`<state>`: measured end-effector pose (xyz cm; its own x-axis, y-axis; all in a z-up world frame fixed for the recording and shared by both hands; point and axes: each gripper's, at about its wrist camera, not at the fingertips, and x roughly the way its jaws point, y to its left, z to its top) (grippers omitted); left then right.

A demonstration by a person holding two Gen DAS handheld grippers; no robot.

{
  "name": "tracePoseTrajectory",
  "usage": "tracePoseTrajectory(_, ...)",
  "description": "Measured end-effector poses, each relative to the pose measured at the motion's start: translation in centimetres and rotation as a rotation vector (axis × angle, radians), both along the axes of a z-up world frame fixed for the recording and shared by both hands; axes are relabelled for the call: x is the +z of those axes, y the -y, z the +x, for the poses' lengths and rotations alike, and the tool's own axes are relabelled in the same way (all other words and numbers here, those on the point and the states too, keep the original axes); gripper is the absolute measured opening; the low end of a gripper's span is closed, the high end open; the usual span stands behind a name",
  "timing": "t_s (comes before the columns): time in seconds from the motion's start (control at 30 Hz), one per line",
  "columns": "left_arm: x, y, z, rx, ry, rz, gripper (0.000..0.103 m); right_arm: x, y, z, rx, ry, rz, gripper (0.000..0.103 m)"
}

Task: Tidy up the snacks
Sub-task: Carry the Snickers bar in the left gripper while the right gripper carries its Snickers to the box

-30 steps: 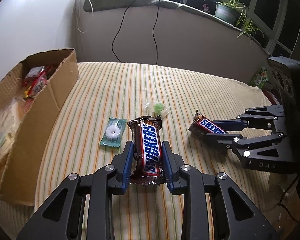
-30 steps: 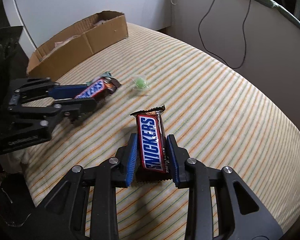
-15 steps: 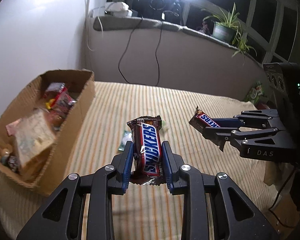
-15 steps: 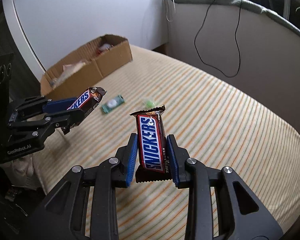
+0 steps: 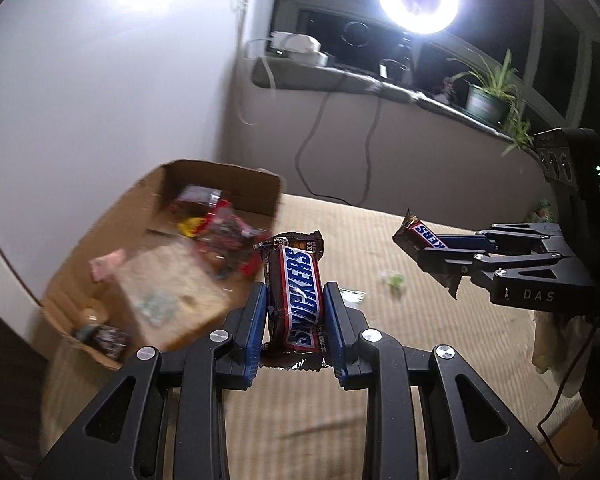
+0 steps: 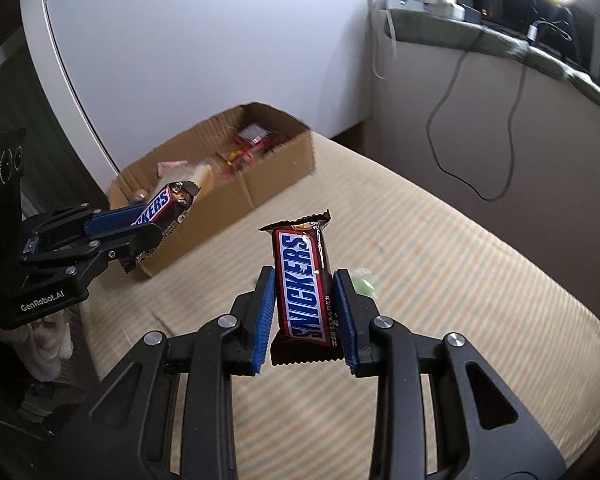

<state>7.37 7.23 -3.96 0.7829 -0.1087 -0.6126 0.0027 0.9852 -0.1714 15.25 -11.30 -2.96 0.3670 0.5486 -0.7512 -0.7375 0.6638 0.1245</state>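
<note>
My left gripper (image 5: 296, 300) is shut on a Snickers bar (image 5: 298, 292) and holds it in the air beside the open cardboard box (image 5: 100, 248), which holds several snack packs. My right gripper (image 6: 304, 292) is shut on a second Snickers bar (image 6: 304, 284), high above the striped bed. In the left wrist view the right gripper (image 5: 432, 252) shows at the right with its bar (image 5: 418, 236). In the right wrist view the left gripper (image 6: 152, 224) and its bar (image 6: 160, 206) hang over the near edge of the box (image 6: 260, 184).
A green wrapped candy (image 5: 394, 280) and a green mint packet (image 5: 352, 296) lie on the striped bed cover (image 5: 380, 380). A white wall stands behind the box. A ledge with cables, a ring lamp and potted plants (image 5: 488, 96) runs along the back.
Both grippers have lifted their Snickers bars higher off the bed and swung left towards the cardboard box. The box now lies closer to both.
</note>
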Motion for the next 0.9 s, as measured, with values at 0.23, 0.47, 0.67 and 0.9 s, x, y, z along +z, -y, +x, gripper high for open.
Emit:
tracePoseTrajectory(0.23, 0.1, -3.4, 0.1, 0.063, 0.006, 0.007, 0.027, 0.3, -4.8, 1.3, 0.058, 0.011, 0.002, 0.03)
tracePoseTrajectory(0.47, 0.0, -6.1, 0.5, 0.115, 0.006, 0.02, 0.027, 0.2, -9.3, 2.5, 0.106, 0.006, -0.001, 0.03)
tracePoseTrajectory(0.67, -0.7, -7.9, 1.4, 0.15, -0.012, 0.03, 0.027, 0.0, -12.0, 3.8, 0.128, 0.004, -0.006, 0.03)
tracePoseTrajectory(0.9, -1.5, -9.1, 2.2, 0.164, -0.027, 0.028, 0.027, -1.0, -14.8, 5.5, 0.14, -0.024, -0.004, 0.03)
